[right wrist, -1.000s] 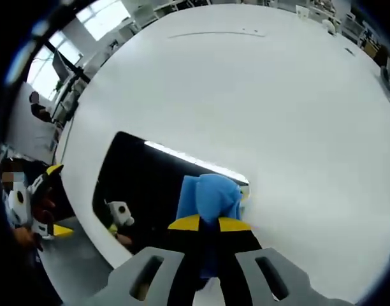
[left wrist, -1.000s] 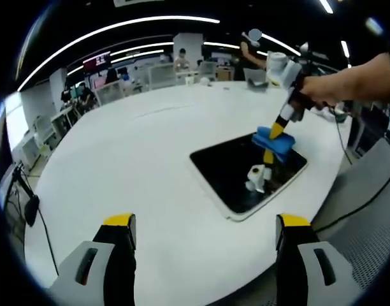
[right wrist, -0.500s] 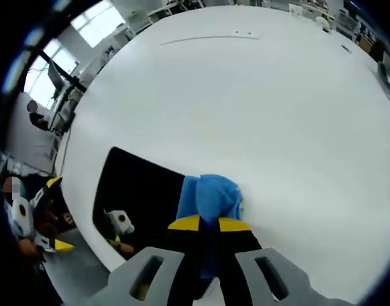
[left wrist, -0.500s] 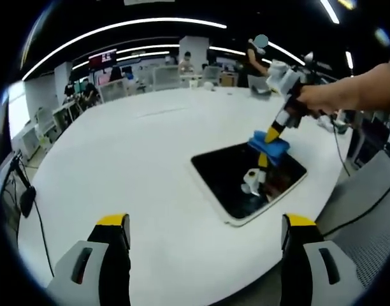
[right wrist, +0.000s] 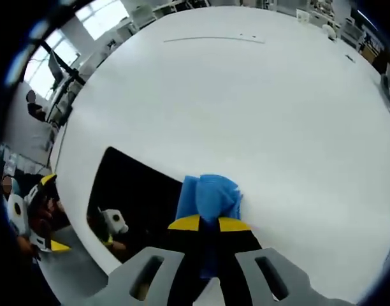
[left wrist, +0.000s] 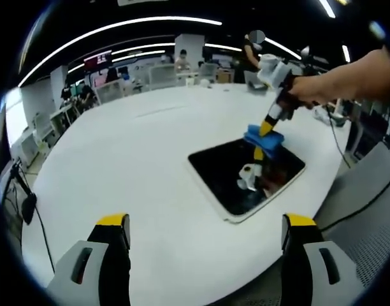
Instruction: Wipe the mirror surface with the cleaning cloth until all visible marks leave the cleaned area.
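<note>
Right claw clenched on blue cleaning cloth; cloth sits at far edge of mirror, partly over white table. Left claw released, hovering over table well short of mirror.

Risks (judgement):
- Cloth overruns mirror edge; stroke wasted on table.
- Cloth bunched in claw; claw tips may scrape glass.
- Mirror unrestrained; may slide.

Legible writing, brands: none.

Open-plan office: desk rows, monitors, seated people, ceiling strip lights.
</note>
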Motion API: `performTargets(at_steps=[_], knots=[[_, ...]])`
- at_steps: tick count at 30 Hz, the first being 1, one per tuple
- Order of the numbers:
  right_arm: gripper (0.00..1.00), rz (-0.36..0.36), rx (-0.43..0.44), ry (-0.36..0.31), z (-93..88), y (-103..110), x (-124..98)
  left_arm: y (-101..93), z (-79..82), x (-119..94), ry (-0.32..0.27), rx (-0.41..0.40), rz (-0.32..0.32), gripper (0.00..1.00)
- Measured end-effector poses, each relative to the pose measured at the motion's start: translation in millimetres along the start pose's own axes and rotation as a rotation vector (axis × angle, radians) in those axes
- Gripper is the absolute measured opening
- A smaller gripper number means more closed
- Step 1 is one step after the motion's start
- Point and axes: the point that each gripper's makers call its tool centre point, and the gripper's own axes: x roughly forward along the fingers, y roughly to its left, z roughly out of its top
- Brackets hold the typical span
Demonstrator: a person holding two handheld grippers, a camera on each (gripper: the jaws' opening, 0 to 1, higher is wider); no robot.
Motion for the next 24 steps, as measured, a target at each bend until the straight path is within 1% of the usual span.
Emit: performTargets(at_steps=[1, 5, 8, 11, 17, 19, 20, 21, 22, 24], knots=[[0.03, -0.001, 0.003, 0.001, 0.2, -0.1, 0.1, 1.0, 0.3, -0.3, -0.005, -0.016, 0.001, 1.0], [0.03, -0.005, 0.003, -0.004, 5.5, -2.7, 1.8, 2.2, 3.2, -1.4, -0.017, -0.008, 0.012, 1.0], [0.03, -0.003, 0.017, -0.019, 9.0, -6.2, 1.6, 1.8, 4.3, -1.6, -0.021, -0.01, 0.015, 1.0], [0.03, -0.008, 0.0, -0.014, 12.6, -6.8, 3.4, 4.1, 6.3, -3.0, -0.037, -0.015, 0.021, 1.0], [0.03, -0.008, 0.011, -0.013, 13.2, -6.7, 1.9, 4.5, 7.9, -3.5, -0.046, -0.023, 0.021, 1.0], [0.03, -0.012, 0.01, -0.027, 13.4, -5.1, -4.4, 3.9, 6.7, -3.4, -0.04, -0.027, 0.016, 1.0], [0.03, 0.008, 0.001, -0.045, 15.5, 1.3, -10.2, 3.1, 6.7, -3.4, -0.039, -0.023, 0.013, 1.0], [0.03, 0.0, -0.021, -0.059, 18.1, 2.1, -14.1, 2.7, 6.9, -3.4, -0.04, -0.022, 0.012, 1.0], [0.03, -0.008, -0.03, -0.055, 18.9, 1.7, -18.1, 2.5, 7.2, -3.4, -0.041, -0.024, 0.012, 1.0], [0.03, 0.014, -0.02, -0.075, 23.7, 6.1, -28.8, 2.5, 7.8, -3.3, -0.046, -0.034, 0.01, 1.0]])
